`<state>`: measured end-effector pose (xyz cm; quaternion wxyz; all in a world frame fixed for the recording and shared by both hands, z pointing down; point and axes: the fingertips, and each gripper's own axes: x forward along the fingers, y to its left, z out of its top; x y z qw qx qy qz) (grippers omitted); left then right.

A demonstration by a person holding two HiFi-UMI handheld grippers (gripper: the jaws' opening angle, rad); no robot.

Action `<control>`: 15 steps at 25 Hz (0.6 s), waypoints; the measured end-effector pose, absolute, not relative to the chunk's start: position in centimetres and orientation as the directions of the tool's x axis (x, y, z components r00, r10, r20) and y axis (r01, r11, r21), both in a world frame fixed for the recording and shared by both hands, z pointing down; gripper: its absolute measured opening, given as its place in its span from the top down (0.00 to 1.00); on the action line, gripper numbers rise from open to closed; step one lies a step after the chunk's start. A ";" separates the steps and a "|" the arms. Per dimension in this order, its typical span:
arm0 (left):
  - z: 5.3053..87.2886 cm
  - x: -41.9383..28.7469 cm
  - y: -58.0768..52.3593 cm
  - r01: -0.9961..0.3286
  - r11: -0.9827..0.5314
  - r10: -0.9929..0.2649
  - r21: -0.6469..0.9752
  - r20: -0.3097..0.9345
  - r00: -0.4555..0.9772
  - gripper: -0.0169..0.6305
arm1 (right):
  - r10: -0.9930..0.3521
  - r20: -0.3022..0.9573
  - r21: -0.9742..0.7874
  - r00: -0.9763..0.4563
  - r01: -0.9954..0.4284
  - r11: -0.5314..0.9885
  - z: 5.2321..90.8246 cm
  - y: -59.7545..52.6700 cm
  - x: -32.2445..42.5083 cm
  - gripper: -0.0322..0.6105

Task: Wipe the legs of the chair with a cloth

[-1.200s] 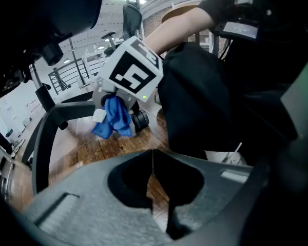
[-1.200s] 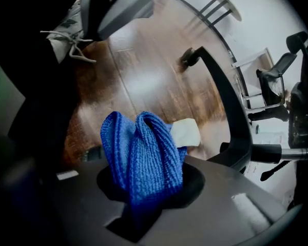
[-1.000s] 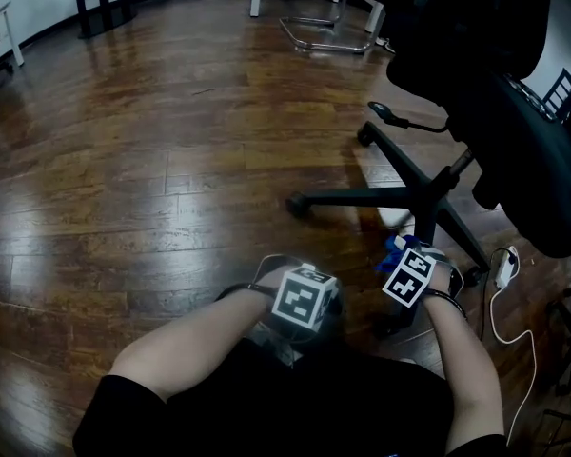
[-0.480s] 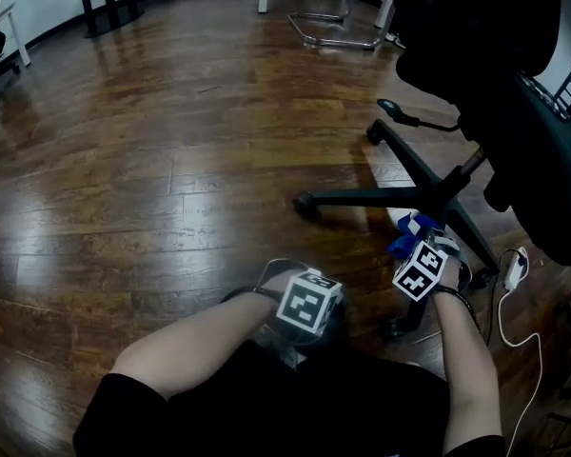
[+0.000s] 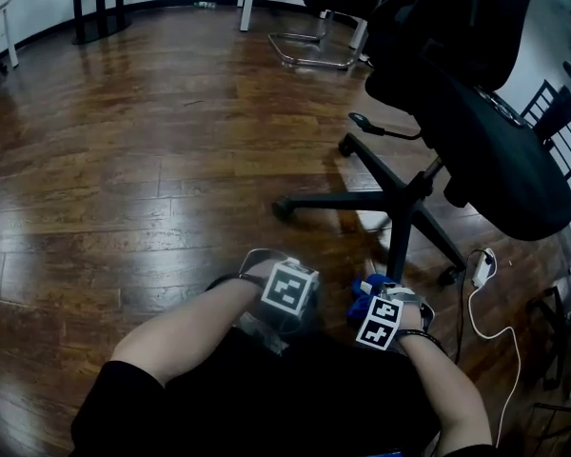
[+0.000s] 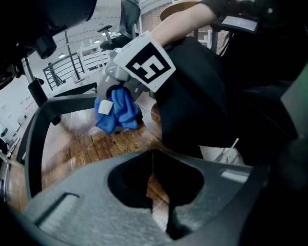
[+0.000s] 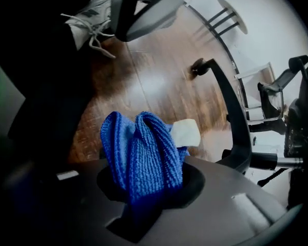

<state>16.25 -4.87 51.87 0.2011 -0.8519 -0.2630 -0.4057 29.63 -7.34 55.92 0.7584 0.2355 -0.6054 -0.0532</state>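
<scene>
The floor (image 5: pixel 124 179) is laid in dark wooden planks with a glossy, light-reflecting finish. The cloth (image 7: pixel 143 152) is knitted in blue ribbed yarn, soft and matt, and a smooth white label (image 7: pixel 186 132) is attached to it. The chair legs (image 5: pixel 343 201) are finished in smooth black with a faint sheen; plastic or painted metal cannot be told. The seat (image 5: pixel 495 160) is covered in matt black. The left gripper (image 6: pixel 154 188) is moulded in grey, finely grained matt plastic.

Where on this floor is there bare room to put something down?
The wide wooden floor left of the chair legs, back to the table legs by the wall, is bare. The right side is crowded: the chair seat overhangs, a white cable trails there, and the right tongs hold the blue cloth near a leg.
</scene>
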 end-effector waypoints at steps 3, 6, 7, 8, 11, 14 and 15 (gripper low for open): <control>51.6 16.4 -4.9 0.611 -0.778 0.272 -0.148 0.798 0.538 0.97 | -0.347 0.901 0.402 0.262 -0.202 0.893 56.2 -6.8 29.7 0.82; 51.4 16.5 -4.9 0.612 -0.779 0.286 -0.140 0.789 0.544 0.97 | -0.328 0.900 0.399 0.286 -0.243 0.884 55.8 -8.6 30.5 0.82; 51.3 16.6 -5.0 0.609 -0.781 0.293 -0.136 0.782 0.551 0.97 | -0.335 0.895 0.411 0.295 -0.249 0.877 55.5 -9.7 30.9 0.82; 51.1 16.7 -5.0 0.606 -0.783 0.297 -0.136 0.774 0.559 0.97 | -0.348 0.888 0.427 0.302 -0.257 0.867 55.2 -10.9 31.4 0.82; 50.8 17.2 -4.3 0.618 -0.777 0.331 -0.121 0.757 0.564 0.97 | -0.397 0.861 0.488 0.318 -0.295 0.822 53.8 -15.6 33.3 0.82; 50.9 17.4 -2.8 0.640 -0.767 0.408 -0.052 0.731 0.548 0.97 | -0.463 0.818 0.565 0.343 -0.323 0.760 52.1 -20.6 35.2 0.82; 50.9 17.6 -2.5 0.641 -0.766 0.426 -0.036 0.720 0.549 0.97 | -0.487 0.800 0.592 0.350 -0.329 0.736 51.5 -22.2 35.9 0.82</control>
